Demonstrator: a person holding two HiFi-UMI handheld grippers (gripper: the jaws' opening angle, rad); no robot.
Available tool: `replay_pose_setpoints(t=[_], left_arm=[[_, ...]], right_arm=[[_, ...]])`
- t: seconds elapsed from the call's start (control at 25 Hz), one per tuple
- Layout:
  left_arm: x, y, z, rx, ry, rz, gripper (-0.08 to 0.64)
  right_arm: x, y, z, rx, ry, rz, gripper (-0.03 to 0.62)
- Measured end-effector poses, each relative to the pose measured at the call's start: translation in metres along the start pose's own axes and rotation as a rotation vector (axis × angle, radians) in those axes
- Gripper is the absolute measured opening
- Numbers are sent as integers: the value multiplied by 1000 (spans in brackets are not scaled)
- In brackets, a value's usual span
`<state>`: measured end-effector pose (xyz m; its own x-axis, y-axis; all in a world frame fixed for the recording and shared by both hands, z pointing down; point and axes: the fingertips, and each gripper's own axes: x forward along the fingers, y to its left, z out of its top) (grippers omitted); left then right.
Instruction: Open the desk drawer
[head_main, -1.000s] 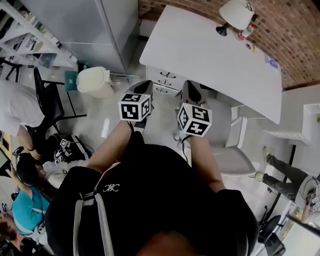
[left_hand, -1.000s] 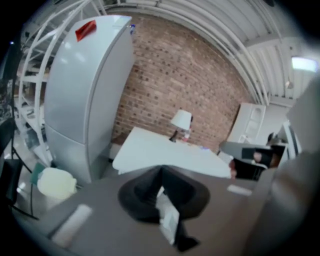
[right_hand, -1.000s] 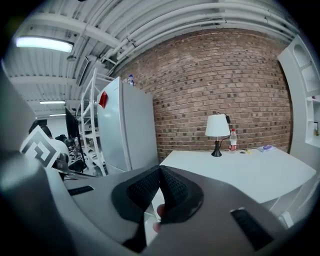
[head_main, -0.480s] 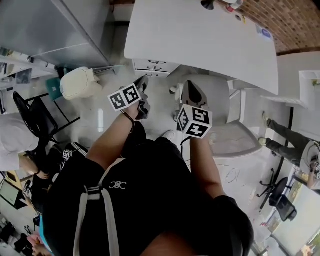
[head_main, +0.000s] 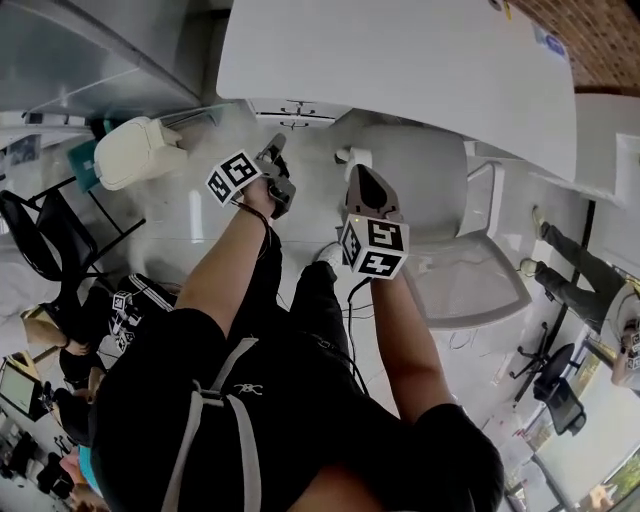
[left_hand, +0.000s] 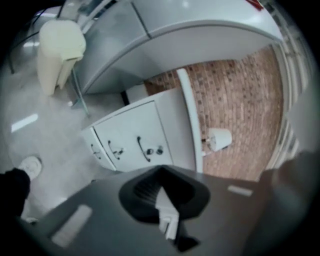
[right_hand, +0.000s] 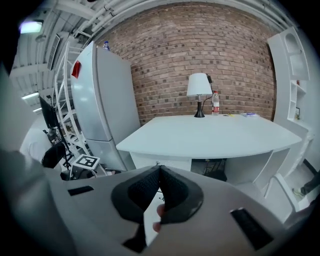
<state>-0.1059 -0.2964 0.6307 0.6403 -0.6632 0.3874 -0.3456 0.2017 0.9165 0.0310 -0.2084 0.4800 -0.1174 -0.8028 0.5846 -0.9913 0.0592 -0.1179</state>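
Observation:
A white drawer unit (head_main: 292, 110) stands under the left end of the white desk (head_main: 400, 60). In the left gripper view its drawer fronts (left_hand: 131, 141) are all closed, each with a dark handle (left_hand: 143, 148). My left gripper (head_main: 276, 150) points at the unit from a short way off; its jaws are shut and hold nothing (left_hand: 161, 171). My right gripper (head_main: 357, 173) hangs beside it, over the floor in front of the desk, also shut and holding nothing (right_hand: 159, 170).
A cream bin (head_main: 135, 152) sits on the floor left of the drawers. A white chair (head_main: 455, 245) stands at the right, by the desk's knee gap. A lamp (right_hand: 199, 86) and a bottle (right_hand: 215, 102) stand at the desk's back edge; a tall grey cabinet (right_hand: 102, 100) is at the left.
Both grippers have come nearer the desk. The left one has turned and reached ahead toward the drawer unit. The desk edge now lies higher in the head view.

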Motion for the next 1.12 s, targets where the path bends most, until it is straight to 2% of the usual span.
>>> replay_pose_setpoints(t=[0.12,0.36,0.52,0.72,0.88,0.96,1.0,1.04,1.12], left_arm=[[27,44,-2,-90,-61,3,0],[76,129,-6,-168,-67,5,0],[109,176,-7,-157,-43,41,0],[144,214,10,-152,-82,45,2],[166,239,16,-141,-99,85,3],[177,241,20,-134,-105,80,20],[182,241,22,-131,-108,75,76],[186,242,23,-127,-110,74,94],[194,243,25,-113,-107,83,95]], right_arm=[[29,-10,-27,31,-3,29,-5],[70,-27,-83,86,14,25,-5],[85,-43,-104,102,30,18,-5],[102,-52,-123,127,44,12,-5],[111,-60,-129,145,50,8,-5],[113,-64,-130,153,45,4,-5],[113,-65,-131,157,42,2,-5],[112,-67,-132,160,40,-1,-5],[112,-71,-135,169,37,-9,-5]])
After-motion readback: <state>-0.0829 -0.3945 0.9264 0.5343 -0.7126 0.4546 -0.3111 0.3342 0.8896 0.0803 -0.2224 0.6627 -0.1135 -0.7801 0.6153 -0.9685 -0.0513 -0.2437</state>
